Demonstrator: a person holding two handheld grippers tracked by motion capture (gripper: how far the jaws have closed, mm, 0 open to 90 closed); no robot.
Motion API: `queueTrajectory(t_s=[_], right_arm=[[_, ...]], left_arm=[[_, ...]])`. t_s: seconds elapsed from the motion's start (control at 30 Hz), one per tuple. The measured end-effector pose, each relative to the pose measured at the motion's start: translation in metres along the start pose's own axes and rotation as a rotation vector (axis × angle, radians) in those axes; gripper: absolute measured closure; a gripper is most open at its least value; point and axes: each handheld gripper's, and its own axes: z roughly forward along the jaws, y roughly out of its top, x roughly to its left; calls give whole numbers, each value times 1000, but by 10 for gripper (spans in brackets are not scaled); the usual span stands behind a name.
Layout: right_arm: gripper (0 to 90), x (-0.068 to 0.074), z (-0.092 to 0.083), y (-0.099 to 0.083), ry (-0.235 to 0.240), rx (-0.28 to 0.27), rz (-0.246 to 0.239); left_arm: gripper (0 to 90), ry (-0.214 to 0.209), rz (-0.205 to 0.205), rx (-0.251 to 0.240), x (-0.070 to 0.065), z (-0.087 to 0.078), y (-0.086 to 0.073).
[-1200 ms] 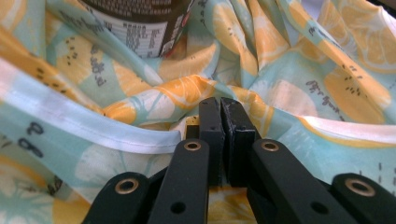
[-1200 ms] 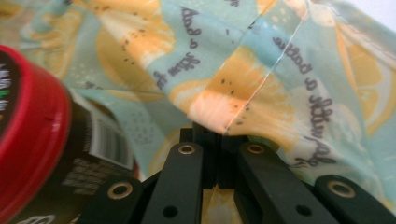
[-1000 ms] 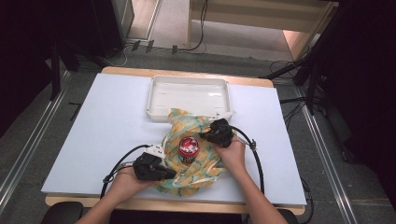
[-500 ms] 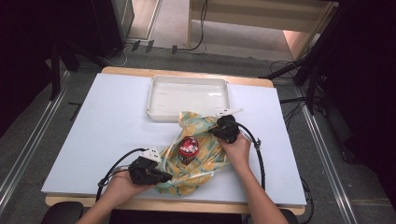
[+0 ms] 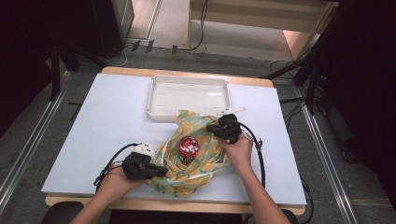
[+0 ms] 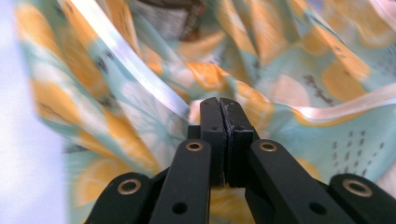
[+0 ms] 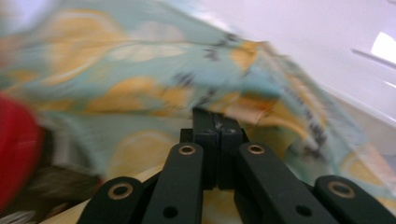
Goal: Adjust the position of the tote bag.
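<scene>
A teal bag with yellow fruit print [image 5: 205,161] lies on the table's front half. A jar with a red lid [image 5: 188,146] stands upright inside its mouth. My left gripper [image 5: 162,171] is at the bag's front-left edge. In the left gripper view its jaws [image 6: 219,103] are pressed together on a fold of the bag [image 6: 303,70]. My right gripper [image 5: 211,127] is at the bag's back-right edge. There the jaws [image 7: 215,116] are likewise shut on the bag [image 7: 140,93], with the red lid [image 7: 16,149] blurred at the left.
A white tray [image 5: 188,79] stands just behind the bag, near the table's far edge. The pale table top [image 5: 116,121] stretches bare to the left. Black cables trail from both grippers toward the front edge.
The bag has been drawn out a little between the two grippers and lies flatter around the jar. Both hands have stayed almost in place.
</scene>
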Motion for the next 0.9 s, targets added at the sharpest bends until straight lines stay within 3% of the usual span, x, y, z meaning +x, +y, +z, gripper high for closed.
queueTrajectory(t_s=[0.3,0.47,0.63,0.77,0.9], right_arm=[[900,34,-27,0,78,-16,-84],[900,44,-30,-6,85,-10,-109],[900,45,-24,-8,94,3,-95],[900,46,-18,-10,94,14,-103],[900,48,-10,-13,93,39,-102]], left_arm=[[882,0,13,-50,-1,-13,27],[882,16,36,-84,3,-19,46],[882,45,25,-98,22,-18,64],[883,65,-9,-108,41,-10,76],[883,49,-28,-108,51,4,81]])
